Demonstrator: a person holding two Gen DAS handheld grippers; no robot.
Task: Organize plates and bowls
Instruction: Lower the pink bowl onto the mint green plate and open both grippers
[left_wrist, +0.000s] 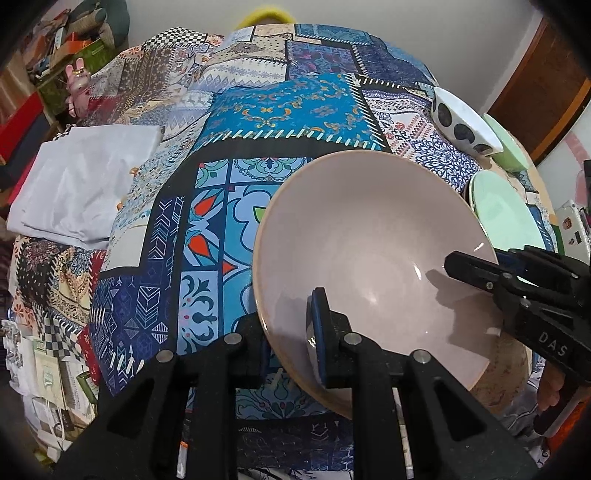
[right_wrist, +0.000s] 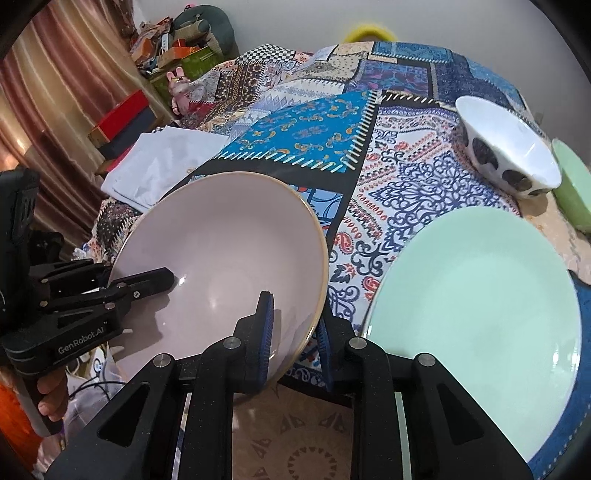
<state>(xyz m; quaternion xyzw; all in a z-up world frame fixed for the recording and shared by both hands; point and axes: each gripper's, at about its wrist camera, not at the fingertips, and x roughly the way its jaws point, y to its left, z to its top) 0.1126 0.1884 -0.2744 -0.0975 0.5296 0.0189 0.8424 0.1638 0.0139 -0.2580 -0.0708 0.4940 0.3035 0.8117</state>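
Both tongs clamp the rim of 1 glossy pale-pink bowl (left_wrist: 373, 266): the left tongs (left_wrist: 291, 343) pinch its near-left edge between ribbed blue pads, and the right tongs (right_wrist: 295, 332) pinch its near-right edge. The round bowl sits tilted over the patchwork-cloth surface (left_wrist: 207, 229). Just right lies a smooth mint-green plate (right_wrist: 476, 317); farther right stands a white bowl with dark spots (right_wrist: 509, 155), touching a green dish (right_wrist: 576, 188).

Taking the pink bowl (right_wrist: 225, 254) as landmark: a broad stretch of patterned cloth (left_wrist: 288, 110) beyond and left of it is lying open. To its right, the green plate (right_wrist: 476, 314) is crowding close; farther right, the spotted bowl (right_wrist: 509, 147) is blocking passage. A folded white cloth (left_wrist: 85, 184) is occupying the far left.
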